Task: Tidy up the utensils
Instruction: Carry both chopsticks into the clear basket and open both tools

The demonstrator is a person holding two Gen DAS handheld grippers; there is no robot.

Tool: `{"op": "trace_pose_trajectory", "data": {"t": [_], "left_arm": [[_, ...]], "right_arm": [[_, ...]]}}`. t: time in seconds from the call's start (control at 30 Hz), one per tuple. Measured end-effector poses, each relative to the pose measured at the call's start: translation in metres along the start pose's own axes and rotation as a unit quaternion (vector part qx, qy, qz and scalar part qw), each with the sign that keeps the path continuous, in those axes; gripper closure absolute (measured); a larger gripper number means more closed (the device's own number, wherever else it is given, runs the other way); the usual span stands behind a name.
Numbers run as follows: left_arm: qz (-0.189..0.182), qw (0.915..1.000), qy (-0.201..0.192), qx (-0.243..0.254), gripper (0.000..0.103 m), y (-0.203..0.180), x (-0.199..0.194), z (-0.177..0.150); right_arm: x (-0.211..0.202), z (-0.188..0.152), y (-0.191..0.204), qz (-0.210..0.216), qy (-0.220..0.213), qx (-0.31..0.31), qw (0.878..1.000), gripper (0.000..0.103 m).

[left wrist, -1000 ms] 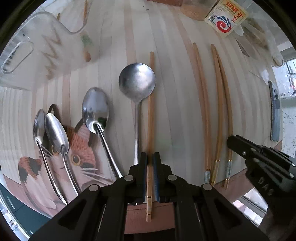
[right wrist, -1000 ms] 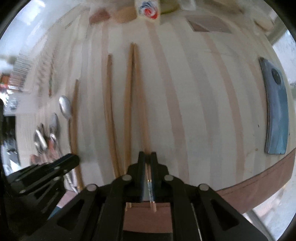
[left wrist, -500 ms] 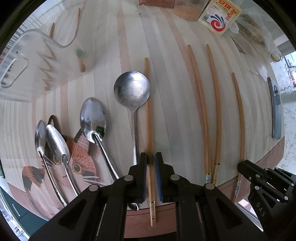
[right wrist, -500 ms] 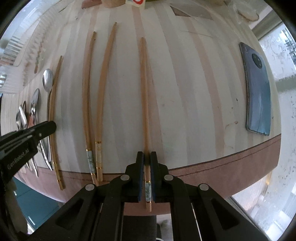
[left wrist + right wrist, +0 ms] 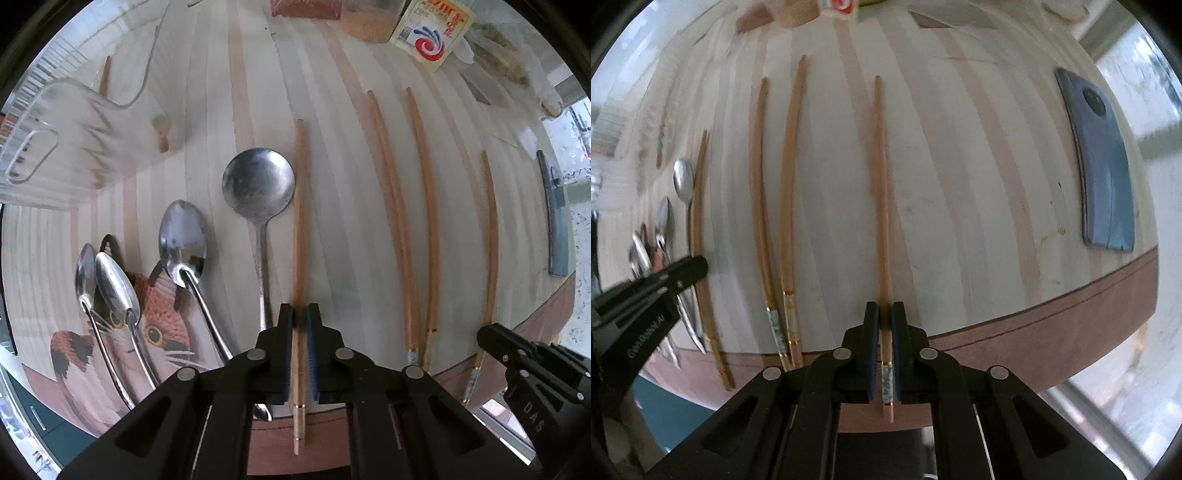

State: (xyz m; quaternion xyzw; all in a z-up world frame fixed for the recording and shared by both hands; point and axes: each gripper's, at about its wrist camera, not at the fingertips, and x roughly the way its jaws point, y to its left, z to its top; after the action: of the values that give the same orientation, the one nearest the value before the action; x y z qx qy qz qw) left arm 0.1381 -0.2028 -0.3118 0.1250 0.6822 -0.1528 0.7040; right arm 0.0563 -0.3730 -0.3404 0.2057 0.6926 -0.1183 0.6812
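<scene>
The left hand-held gripper [image 5: 300,325] stood narrow around a slim tan wooden chopstick [image 5: 300,221]; whether the pads were pressing it could not be told. That chopstick lay flat on the pale striped wooden table [image 5: 332,184], running ahead of the jaws, just right of a round-bowled steel spoon [image 5: 258,188].

The right hand-held gripper [image 5: 885,321] likewise straddled a gold-banded wooden chopstick [image 5: 880,192], with a gap visible beside the stick. Two more chopsticks [image 5: 775,206] lay to its left.

Risk: both butt ends overhung the table edge; a careless withdrawal could tip either stick off, or roll the left stick against the spoon.
</scene>
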Motion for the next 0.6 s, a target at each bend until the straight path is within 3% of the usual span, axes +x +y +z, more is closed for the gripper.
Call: {"op": "trace_pose_trajectory", "data": {"t": [0.3,0.43,0.6], "left_arm": [[-0.015,0.9961,-0.085,0.020,0.098,-0.021,-0.080,0.010],[-0.030,0.9917,-0.125,0.009,0.098,-0.021,-0.118,0.017],[-0.041,0.9835,-0.174,-0.030,0.098,0.004,-0.172,0.037]], "right_arm": [[-0.063,0.013,-0.027,0.034,-0.067,0.004,0.997,0.096],[-0.104,0.022,-0.022,0.055,-0.109,-0.017,0.992,0.096],[-0.147,0.044,0.002,0.107,-0.140,-0.049,0.983,0.096]]}}
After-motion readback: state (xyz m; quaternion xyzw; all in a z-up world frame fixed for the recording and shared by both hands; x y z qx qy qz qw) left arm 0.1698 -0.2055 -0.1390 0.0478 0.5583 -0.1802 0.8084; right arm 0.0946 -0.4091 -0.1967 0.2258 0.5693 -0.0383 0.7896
